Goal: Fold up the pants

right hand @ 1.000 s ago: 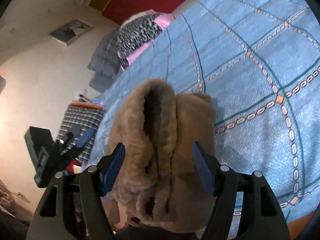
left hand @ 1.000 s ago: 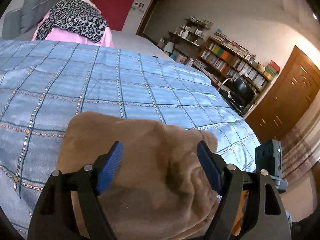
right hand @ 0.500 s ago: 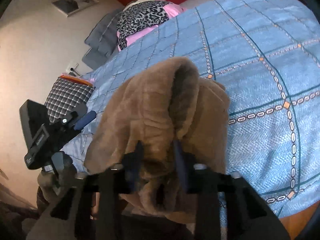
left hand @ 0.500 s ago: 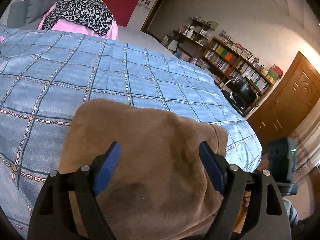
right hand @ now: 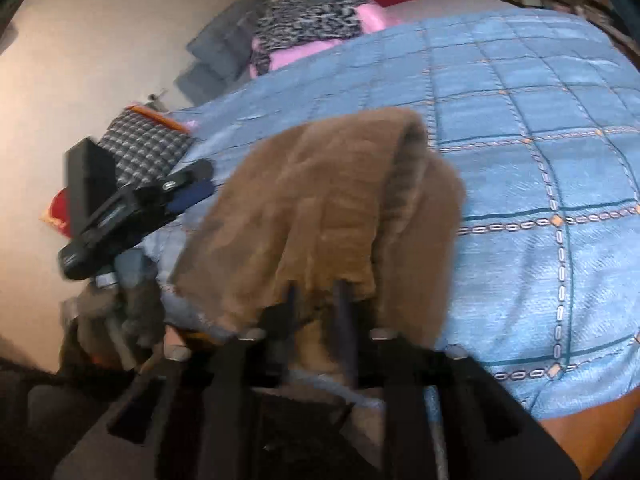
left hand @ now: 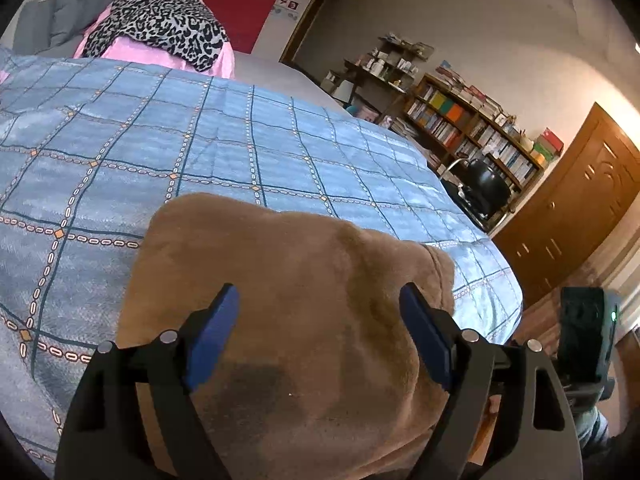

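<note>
We see the brown fleece pants (left hand: 304, 320) lying folded in a thick bundle at the near edge of the bed, on the blue checked bedspread (left hand: 248, 152), close to its near right corner in the left wrist view. Our left gripper (left hand: 318, 324) hangs over the bundle with its blue pads spread wide, one on each side of the plush top and neither pressing into it. Our right gripper (right hand: 316, 320) is blurred; its jaws have just been opening from a tight pinch, and they stand narrowly apart with a fold of the pants between them, though we cannot tell whether the pads touch the cloth. In the right wrist view the left gripper (right hand: 168, 196) shows at the bundle's left side. At the far end of the bed lie a leopard-print cloth (left hand: 160, 24) and a pink pillow (left hand: 168, 56)
</note>
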A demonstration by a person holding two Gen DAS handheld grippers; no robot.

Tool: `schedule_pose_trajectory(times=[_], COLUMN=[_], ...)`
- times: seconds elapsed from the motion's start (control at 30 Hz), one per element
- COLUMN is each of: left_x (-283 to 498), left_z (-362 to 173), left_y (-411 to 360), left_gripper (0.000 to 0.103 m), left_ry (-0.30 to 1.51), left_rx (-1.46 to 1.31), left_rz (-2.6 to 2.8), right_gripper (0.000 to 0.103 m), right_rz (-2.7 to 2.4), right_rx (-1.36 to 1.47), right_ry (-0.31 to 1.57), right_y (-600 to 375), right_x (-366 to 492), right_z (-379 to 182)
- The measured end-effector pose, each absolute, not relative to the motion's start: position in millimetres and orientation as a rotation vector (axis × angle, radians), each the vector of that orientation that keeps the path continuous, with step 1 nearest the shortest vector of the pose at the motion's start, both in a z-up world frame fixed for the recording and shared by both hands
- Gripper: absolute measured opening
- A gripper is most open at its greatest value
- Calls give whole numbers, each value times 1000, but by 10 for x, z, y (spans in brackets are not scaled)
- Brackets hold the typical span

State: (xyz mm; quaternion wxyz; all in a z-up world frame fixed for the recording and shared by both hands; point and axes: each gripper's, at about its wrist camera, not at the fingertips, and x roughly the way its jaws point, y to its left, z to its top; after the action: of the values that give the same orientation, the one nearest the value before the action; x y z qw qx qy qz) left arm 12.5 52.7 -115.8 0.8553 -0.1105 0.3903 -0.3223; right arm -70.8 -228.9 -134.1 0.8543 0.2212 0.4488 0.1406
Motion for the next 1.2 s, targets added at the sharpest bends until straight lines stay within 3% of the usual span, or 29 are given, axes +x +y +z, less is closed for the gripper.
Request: schedule_pose_trajectory(times=[0.03,0.17,0.43,0.73,0.97,1.07,1.13,1.2], left_x=[118,101,99,126,11,-39,-56,-55], left_z=[-1149,-1157,-1168,-1103,-1296,-1499,-1585,-1594], left_y=[515,473,441,350,-128,-309,-350,-351], left_gripper=[83,83,83,83,83,85,88,88], left_ry=[818,818,821,805,837,869,871,870], left_rx=[-226,-214,-206,-199,-54,29,56,54], left_rz=[-679,-689,-683,-708,-781,-785,-780,-779], right_gripper=[64,62,34,32,32,40,66,67], right_rz=[288,269,338,592,397,352,312,289], right_rx=[488,491,511,573,566,551,525,548], right_ry=[917,852,919,861,981,980,972,933], right_y=[-2329,-2382,-2252,-2218,-2417,-2446,-2446,-2504], right_x=[-709,-663,-383,-795,-855,-843,-840,-845], right_z=[-1337,-1295,-1497,-1093,-1559,-1631,-1620,-1588])
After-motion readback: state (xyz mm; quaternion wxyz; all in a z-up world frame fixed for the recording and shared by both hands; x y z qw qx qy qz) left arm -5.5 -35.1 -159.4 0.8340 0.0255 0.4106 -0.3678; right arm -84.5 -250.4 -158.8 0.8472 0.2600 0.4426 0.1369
